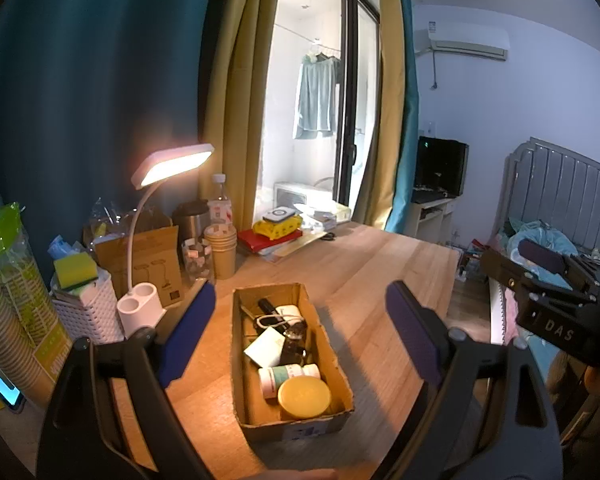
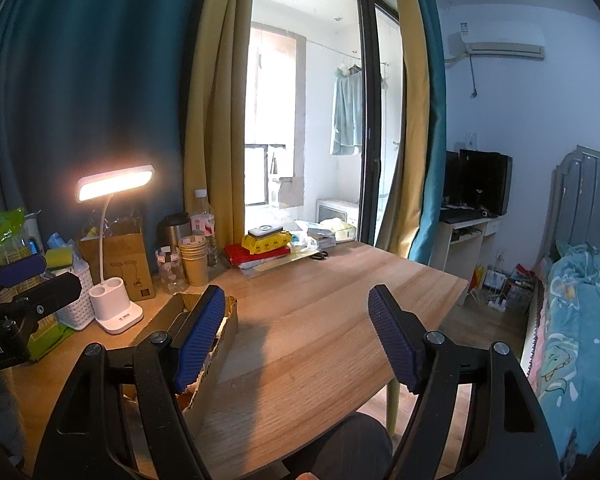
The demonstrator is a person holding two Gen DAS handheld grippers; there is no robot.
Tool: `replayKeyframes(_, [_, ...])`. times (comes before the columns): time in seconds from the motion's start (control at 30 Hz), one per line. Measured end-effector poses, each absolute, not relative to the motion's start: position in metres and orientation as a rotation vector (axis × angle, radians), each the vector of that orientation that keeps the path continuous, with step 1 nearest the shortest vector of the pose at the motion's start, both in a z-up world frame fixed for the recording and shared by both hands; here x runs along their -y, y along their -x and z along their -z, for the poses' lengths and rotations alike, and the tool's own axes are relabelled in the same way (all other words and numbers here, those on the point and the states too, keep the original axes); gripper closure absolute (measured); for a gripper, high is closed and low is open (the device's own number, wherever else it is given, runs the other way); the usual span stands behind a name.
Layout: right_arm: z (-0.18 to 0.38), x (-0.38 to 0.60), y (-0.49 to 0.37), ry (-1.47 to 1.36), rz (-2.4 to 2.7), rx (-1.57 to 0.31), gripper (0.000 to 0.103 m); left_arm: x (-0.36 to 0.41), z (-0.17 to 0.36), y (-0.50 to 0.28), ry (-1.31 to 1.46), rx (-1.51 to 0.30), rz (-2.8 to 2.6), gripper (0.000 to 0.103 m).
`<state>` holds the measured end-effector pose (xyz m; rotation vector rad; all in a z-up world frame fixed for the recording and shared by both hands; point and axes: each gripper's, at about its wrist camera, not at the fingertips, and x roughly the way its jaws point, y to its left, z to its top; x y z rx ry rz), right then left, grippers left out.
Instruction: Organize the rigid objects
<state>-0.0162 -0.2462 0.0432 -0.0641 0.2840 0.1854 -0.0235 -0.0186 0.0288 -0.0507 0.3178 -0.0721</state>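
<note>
While both our left gripper (image 1: 300,328) and right gripper (image 2: 296,334) hang empty, jaws apart, over the wooden table (image 1: 364,264), a careless reach could snag the open brown cardboard box (image 1: 332,364) packed with small items.

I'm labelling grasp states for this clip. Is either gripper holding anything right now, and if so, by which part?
Nothing is held. The left gripper stands open above the cardboard box, and the right gripper stands open over the table.
</note>
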Motion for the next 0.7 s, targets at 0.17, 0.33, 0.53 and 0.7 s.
replayKeyframes(0.17, [-0.0420, 0.2459, 0.0163, 0.068, -0.189, -0.288, 0.026, 0.0192, -0.0286, 0.0231, 0.051, -0.320, 0.074, 0.015])
replayKeyframes(0.33, [-0.0422, 0.2455, 0.0160, 0.068, -0.188, -0.288, 0.026, 0.0158, -0.0278, 0.0202, 0.052, -0.329, 0.076, 0.015])
replayKeyframes(0.53, [-0.0423, 0.2455, 0.0161, 0.069, -0.188, -0.289, 0.026, 0.0160, -0.0265, 0.0199, 0.052, -0.325, 0.077, 0.015])
replayKeyframes(0.7, [-0.0386, 0.2449, 0.0159, 0.072, -0.192, -0.295, 0.026, 0.0174, -0.0248, 0.0192, 0.054, -0.332, 0.080, 0.015])
